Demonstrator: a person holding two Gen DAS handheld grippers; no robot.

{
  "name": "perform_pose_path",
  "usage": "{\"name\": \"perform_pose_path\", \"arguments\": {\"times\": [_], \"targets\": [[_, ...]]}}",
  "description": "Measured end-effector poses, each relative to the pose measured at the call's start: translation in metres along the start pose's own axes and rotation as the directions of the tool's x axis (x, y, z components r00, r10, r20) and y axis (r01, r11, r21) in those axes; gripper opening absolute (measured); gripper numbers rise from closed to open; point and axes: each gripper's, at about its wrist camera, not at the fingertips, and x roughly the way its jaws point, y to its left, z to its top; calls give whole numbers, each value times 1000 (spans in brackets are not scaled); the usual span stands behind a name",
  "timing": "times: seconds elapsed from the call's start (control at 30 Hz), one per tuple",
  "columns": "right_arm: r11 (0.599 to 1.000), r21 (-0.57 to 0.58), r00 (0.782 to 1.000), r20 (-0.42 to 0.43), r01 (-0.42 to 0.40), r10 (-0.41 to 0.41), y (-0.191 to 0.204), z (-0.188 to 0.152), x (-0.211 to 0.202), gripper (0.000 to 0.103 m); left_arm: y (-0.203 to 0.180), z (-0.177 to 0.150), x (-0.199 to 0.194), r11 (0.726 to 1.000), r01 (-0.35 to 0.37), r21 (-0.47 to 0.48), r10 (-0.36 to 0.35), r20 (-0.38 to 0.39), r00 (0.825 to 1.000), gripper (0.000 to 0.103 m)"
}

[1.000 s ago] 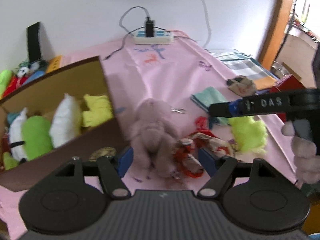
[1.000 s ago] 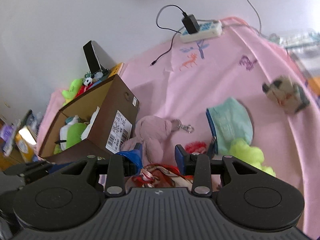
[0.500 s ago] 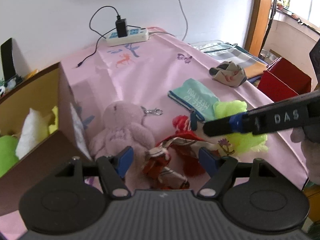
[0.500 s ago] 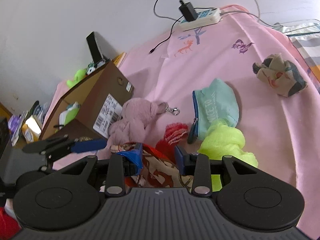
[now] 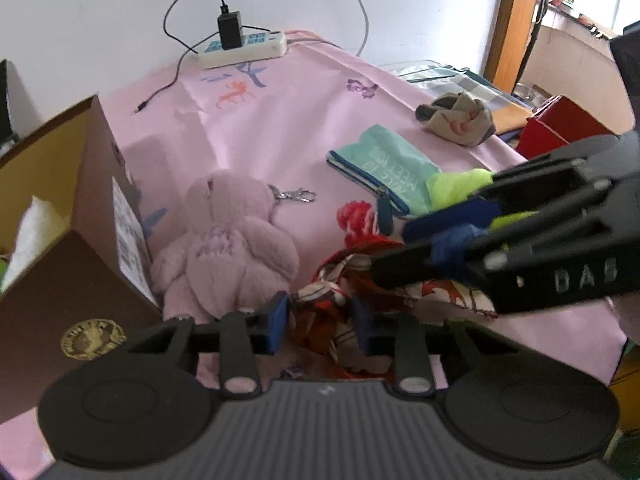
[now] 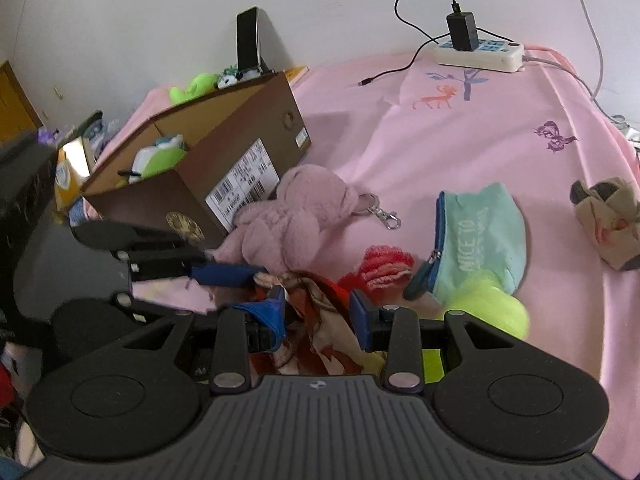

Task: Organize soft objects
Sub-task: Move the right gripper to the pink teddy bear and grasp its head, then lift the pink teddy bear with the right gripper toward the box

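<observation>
Pink-covered surface bearing a brown cardboard box that holds green and white plush toys. Beside the box lies a pink plush bear; near it a teal zip pouch. A crumpled red-patterned scarf lies between both tools: the left gripper, jaws just closed narrow, pinches one end; the right gripper, jaws similarly narrow, has cloth between them.
</observation>
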Motion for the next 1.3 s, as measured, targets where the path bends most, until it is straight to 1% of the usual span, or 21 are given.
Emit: {"name": "perform_pose_path", "arguments": {"times": [0.07, 0.1, 0.13, 0.17, 0.2, 0.23, 0.27, 0.33, 0.37, 0.5, 0.6, 0.7, 0.73, 0.77, 0.83, 0.9, 0.97, 1.03, 1.13, 1.17, 1.3], "targets": [[999, 41, 999, 20, -27, 26, -4, 4, -3, 19, -1, -2, 2, 998, 60, -26, -60, -16, 998, 29], [998, 56, 999, 27, -33, 32, -5, 6, -2, 19, -4, -4, 3, 997, 73, -22, -73, -20, 997, 29], [996, 75, 999, 32, -41, 38, -6, 9, -1, 19, -7, -5, 3, 998, 70, -10, -70, -17, 997, 29], [994, 99, 998, 34, -53, 50, -9, 12, 1, 19, -9, -6, 3, 998, 60, 1, -60, -12, 998, 32], [991, 120, 998, 35, -64, 60, -11, 14, 5, 19, -11, -7, 2, 998, 57, 7, -57, -8, 998, 46], [986, 150, 997, 35, -77, 73, -14, 17, 9, 20, -11, -7, 0, 998, 64, 6, -64, -6, 998, 55], [980, 176, 996, 35, -92, 87, -16, 20, 13, 20, -9, -7, -4, 997, 76, 0, -76, 4, 997, 59], [966, 226, 993, 29, -122, 119, -20, 27, 24, 20, -4, -8, -15, 996, 84, -8, -84, 24, 996, 59], [960, 247, 991, 19, -131, 130, -22, 31, 31, 20, 1, -8, -19, 997, 77, -14, -77, 31, 997, 60], [946, 303, 991, -25, -117, 130, -26, 41, 57, 20, 25, -12, -33, 997, 39, -72, -36, 43, 998, 62], [924, 359, 986, -39, -135, 159, -32, 43, 72, 20, 46, -17, -32, 992, 10, -128, -7, 24, 1000, 63], [920, 376, 987, -62, -112, 145, -34, 44, 85, 20, 63, -19, -19, 985, -27, -171, 29, 7, 1000, 64], [919, 378, 986, -68, -114, 150, -34, 44, 88, 21, 69, -19, -15, 981, -24, -195, 24, -5, 1000, 66], [913, 387, 984, -65, -128, 166, -34, 44, 90, 21, 74, -18, -12, 974, 0, -226, 0, 1, 1000, 66], [902, 403, 978, -66, -156, 198, -35, 46, 95, 21, 80, -17, -6, 967, 17, -253, -16, 4, 1000, 67], [891, 419, 972, -71, -176, 225, -36, 47, 102, 21, 79, -15, -1, 966, 25, -257, -23, 10, 1000, 69], [868, 457, 965, -72, -193, 253, -37, 46, 108, 22, 77, -13, 2, 966, 22, -256, -20, 10, 1000, 69], [860, 470, 963, -67, -200, 260, -37, 45, 111, 23, 77, -12, 3, 965, 18, -261, -15, 14, 1000, 69], [864, 461, 964, -59, -202, 257, -34, 44, 108, 20, 75, -14, -1, 963, 15, -270, -12, 13, 1000, 67], [870, 449, 965, -54, -204, 255, -33, 44, 104, 19, 74, -14, -3, 964, 20, -267, -17, 14, 1000, 64], [880, 419, 967, -16, -223, 253, -28, 42, 88, 16, 69, -13, -9, 969, 28, -245, -25, 16, 1000, 58]]}}
